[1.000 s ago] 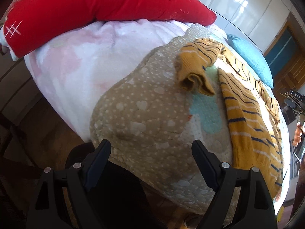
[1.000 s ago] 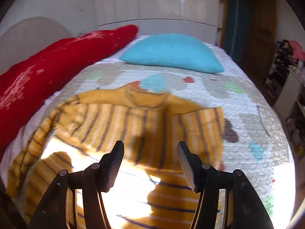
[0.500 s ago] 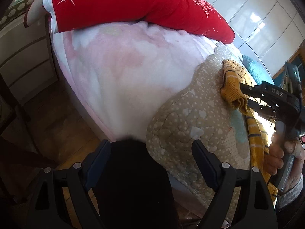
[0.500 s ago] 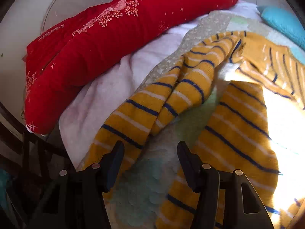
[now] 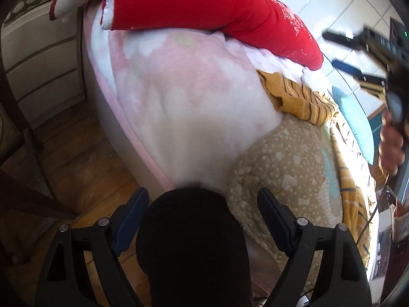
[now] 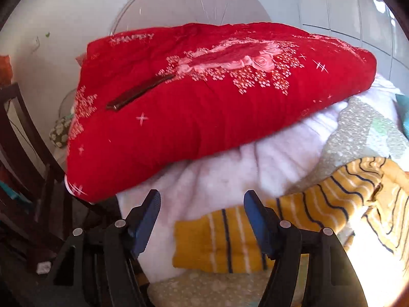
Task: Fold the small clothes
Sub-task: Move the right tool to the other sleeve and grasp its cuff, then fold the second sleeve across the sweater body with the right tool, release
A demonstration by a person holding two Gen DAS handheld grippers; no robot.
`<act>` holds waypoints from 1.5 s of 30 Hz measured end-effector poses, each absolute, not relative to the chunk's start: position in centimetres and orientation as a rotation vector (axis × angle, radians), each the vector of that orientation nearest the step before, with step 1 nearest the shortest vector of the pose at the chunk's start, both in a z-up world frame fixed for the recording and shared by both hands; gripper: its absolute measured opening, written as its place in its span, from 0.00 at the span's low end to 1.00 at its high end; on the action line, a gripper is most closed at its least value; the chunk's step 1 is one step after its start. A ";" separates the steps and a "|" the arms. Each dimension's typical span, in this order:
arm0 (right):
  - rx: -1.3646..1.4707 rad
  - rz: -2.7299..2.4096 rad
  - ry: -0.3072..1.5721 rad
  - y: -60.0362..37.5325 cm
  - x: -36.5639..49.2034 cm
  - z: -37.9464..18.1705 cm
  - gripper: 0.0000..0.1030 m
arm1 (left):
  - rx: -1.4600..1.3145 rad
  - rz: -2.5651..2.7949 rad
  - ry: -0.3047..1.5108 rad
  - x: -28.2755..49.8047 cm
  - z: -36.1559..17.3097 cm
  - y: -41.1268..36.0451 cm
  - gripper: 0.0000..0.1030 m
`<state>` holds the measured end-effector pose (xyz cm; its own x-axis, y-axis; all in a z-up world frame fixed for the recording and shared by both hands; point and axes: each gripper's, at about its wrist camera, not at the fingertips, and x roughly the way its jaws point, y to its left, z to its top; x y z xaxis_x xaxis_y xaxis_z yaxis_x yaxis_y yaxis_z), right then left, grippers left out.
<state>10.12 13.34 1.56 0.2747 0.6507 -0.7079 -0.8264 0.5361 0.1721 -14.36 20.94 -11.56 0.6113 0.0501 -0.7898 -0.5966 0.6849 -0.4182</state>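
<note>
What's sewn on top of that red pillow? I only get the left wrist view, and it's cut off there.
Observer: The right wrist view shows the red pillow topped with pink roses and the word HAPPY.
Operator: Is the other gripper grabbing the stripy sleeve? Mine's all blurry.
Observer: No. The right gripper has its jaws opening. The yellow striped sleeve lies flat in the gap, unpinched.
Operator: What's behind the pillow?
Observer: A rounded white headboard.
</note>
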 end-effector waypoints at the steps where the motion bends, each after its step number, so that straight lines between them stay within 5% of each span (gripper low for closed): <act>1: -0.316 1.004 0.820 13.3 9.6 0.9 0.70 | -0.739 0.416 0.841 -14.3 -11.8 21.1 0.83; 10: -0.926 0.988 0.580 15.2 1.8 -6.6 0.68 | -0.736 0.423 0.858 -14.2 -12.3 21.3 0.83; 11: -0.964 0.958 0.553 15.7 1.7 -7.4 0.63 | -0.735 0.422 0.858 -14.2 -12.3 21.2 0.83; 15: -0.918 0.924 0.616 17.0 3.8 -8.8 0.15 | -0.740 0.413 0.856 -14.1 -12.3 21.1 0.83; 18: -0.776 0.916 0.655 16.5 5.2 -7.0 0.11 | -0.727 0.405 0.856 -13.9 -11.9 20.9 0.83; 23: -0.376 0.798 0.657 10.3 12.7 0.9 0.11 | -0.716 0.399 0.849 -13.6 -11.3 20.3 0.83; 29: 0.106 0.407 0.718 -9.3 24.9 7.3 0.11 | -0.681 0.373 0.842 -12.8 -10.5 19.3 0.83; 38: 0.424 -0.080 0.896 -35.9 29.3 -1.0 0.11 | -0.603 0.317 0.891 -9.6 -9.7 16.6 0.83; 41: 0.506 -0.107 0.968 -40.4 28.7 -4.3 0.18 | -0.555 0.294 0.895 -8.5 -8.8 15.3 0.83; 44: 0.556 -0.106 0.966 -43.4 27.5 -4.8 0.48 | -0.503 0.273 0.895 -7.5 -7.8 13.8 0.83; 45: 0.545 -0.098 0.951 -44.1 26.8 -4.3 0.50 | -0.486 0.264 0.897 -7.2 -7.5 13.3 0.83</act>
<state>26.84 -44.11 -4.26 0.5871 0.1550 -0.7946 0.3129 0.8618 0.3992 -7.20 13.32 -7.52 0.6020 0.0194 -0.7983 -0.4167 0.8604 -0.2933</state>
